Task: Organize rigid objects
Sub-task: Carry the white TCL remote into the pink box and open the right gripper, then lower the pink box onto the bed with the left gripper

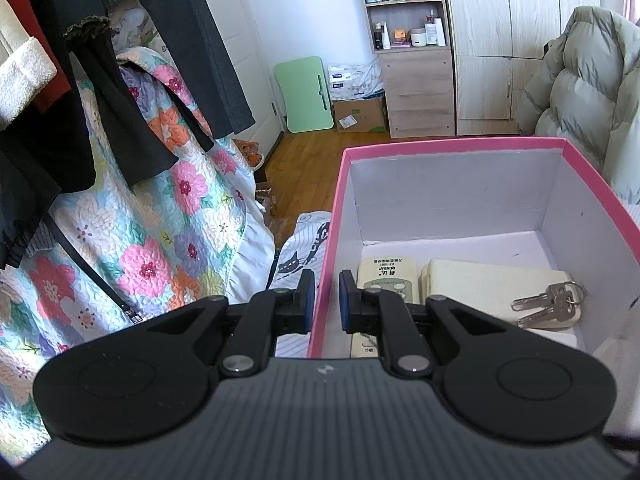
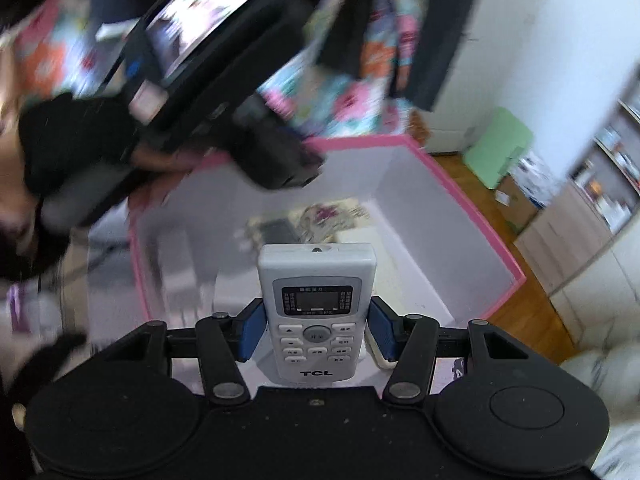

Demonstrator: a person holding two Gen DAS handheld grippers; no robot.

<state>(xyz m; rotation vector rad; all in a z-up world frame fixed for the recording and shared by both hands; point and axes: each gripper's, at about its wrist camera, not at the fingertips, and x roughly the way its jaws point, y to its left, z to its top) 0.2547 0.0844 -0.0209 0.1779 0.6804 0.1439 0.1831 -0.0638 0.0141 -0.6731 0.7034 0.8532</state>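
Facing up, white TCL remote (image 2: 316, 312) shows grey screen, pale buttons

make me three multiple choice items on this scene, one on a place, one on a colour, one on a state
1. Where does the bunch of silver metal keys lie?
A. on a cream rectangular block inside the box
B. on the wooden floor
C. on the floral quilt

2. What colour is the cardboard box's rim?
A. green
B. pink
C. black

3. What is the right gripper doing?
A. hanging open and empty
B. clamping the box wall
C. gripping a white TCL remote control

Answers: 1 A, the keys rest on the block; 2 B, the edge is pink; 3 C, blue pads press the remote's sides.
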